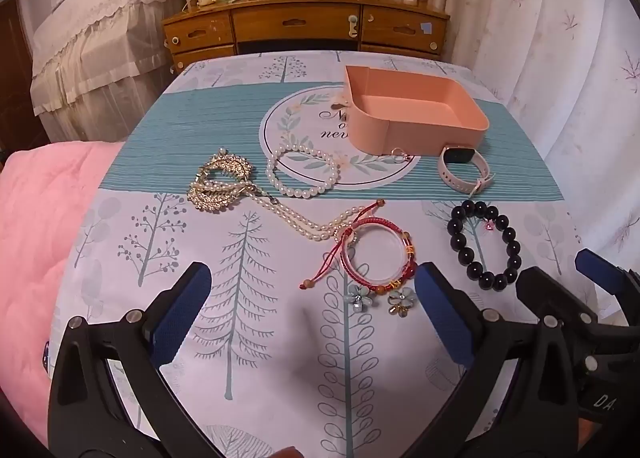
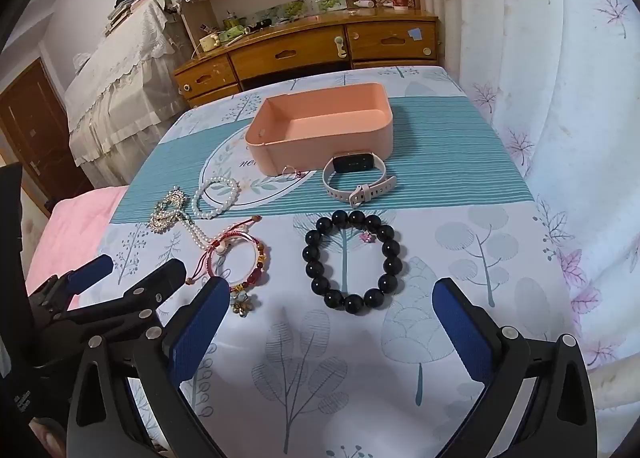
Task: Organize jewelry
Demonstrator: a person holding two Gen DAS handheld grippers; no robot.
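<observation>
Jewelry spread loose on tablecloth, none in pink box [image 2: 320, 125] yet. Black bead bracelet [image 2: 352, 262] at 12 o'clock of right gripper [image 2: 326, 322], nearer that one; glossy round loop, flat. Red cord bangle [image 1: 376, 254] at 12 to 1 o'clock of left gripper [image 1: 312, 306]. Both spread wide, holding nothing.

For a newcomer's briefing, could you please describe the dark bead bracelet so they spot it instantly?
Start at the pink box on the bedspread; the white watch lies just in front. Nearer still is the dark bead bracelet: the only ring of big glossy black beads, with a tiny pink charm.
</observation>
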